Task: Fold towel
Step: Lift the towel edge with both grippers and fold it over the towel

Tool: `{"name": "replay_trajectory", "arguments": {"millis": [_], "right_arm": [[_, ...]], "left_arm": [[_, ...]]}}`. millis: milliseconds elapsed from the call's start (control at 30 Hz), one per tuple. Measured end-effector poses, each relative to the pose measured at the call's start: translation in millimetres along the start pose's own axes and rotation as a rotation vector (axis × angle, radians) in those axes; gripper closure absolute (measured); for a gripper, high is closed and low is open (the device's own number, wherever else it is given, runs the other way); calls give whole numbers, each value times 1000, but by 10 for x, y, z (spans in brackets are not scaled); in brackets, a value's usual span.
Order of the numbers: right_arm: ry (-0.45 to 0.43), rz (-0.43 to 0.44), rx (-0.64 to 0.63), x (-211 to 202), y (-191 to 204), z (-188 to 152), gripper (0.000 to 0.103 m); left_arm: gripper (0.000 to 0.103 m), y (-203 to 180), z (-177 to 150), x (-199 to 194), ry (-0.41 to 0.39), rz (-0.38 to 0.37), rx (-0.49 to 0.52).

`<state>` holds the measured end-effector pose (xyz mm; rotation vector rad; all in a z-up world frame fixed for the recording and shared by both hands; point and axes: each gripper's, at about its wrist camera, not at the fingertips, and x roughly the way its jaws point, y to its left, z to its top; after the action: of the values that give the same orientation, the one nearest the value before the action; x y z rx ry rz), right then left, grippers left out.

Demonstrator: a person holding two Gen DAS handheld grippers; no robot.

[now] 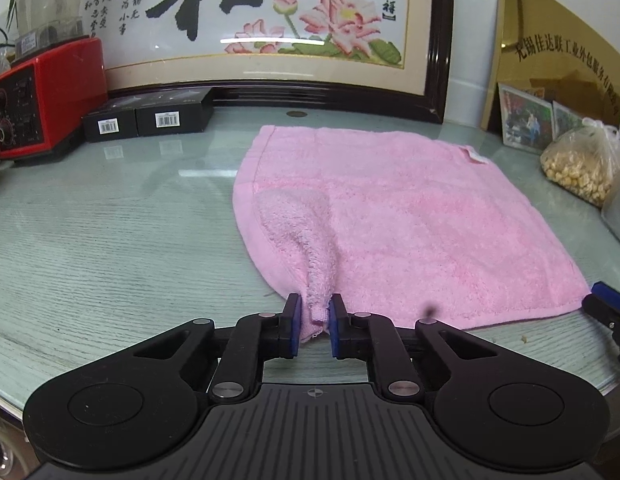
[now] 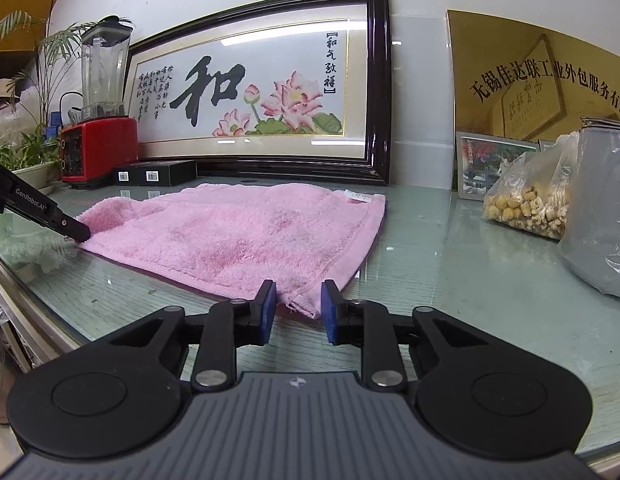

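A pink towel [image 1: 409, 220] lies spread flat on the glass tabletop [image 1: 110, 240]. My left gripper [image 1: 315, 302] is shut on its near-left corner, which is bunched between the blue pads and pulled up into a ridge. The right wrist view shows the same towel [image 2: 238, 236] from its other near corner. There my right gripper [image 2: 299, 288] stands open, its fingers on either side of the near-right corner, which rests flat on the glass. The left gripper [image 2: 76, 232] shows at the towel's left corner. The right gripper [image 1: 605, 308] pokes in at the right edge.
A red blender base [image 1: 42, 100] and two black boxes [image 1: 150, 118] stand at the back left. A large framed picture [image 1: 270, 40] leans on the wall. A bag of nuts [image 2: 529, 204], a grey bag [image 2: 601, 216] and photo frames [image 2: 485, 164] crowd the right.
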<state>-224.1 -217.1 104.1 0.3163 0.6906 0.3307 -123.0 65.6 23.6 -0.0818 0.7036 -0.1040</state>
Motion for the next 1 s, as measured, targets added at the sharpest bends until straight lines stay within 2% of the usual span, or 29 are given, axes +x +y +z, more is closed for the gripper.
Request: {"name": "replay_trajectory", "arguments": {"millis": [233,367,500,700,867,1000], "right_arm": [[-29,-5,25,-67,-17,25,95],[-69,2,35,-142,-54,227,95],[-116,-10,21,-84,-56,560,95],[-138,-45,30,362,-116,1144,95],[-71,-84,19,940,-203,1270,95],[-14,-115,9,1410,-273,1358,95]], "left_arm": [[91,92,-3,17,-31,-71,-81],[90,122,100,-55,-84,-105,-111],[90,112,351,-77,-137,-114,-145],[90,37,864,91,-195,-99,-168],[90,-1,1235,451,-199,-55,-168],[90,10,1407,772,-181,-9,-174]]}}
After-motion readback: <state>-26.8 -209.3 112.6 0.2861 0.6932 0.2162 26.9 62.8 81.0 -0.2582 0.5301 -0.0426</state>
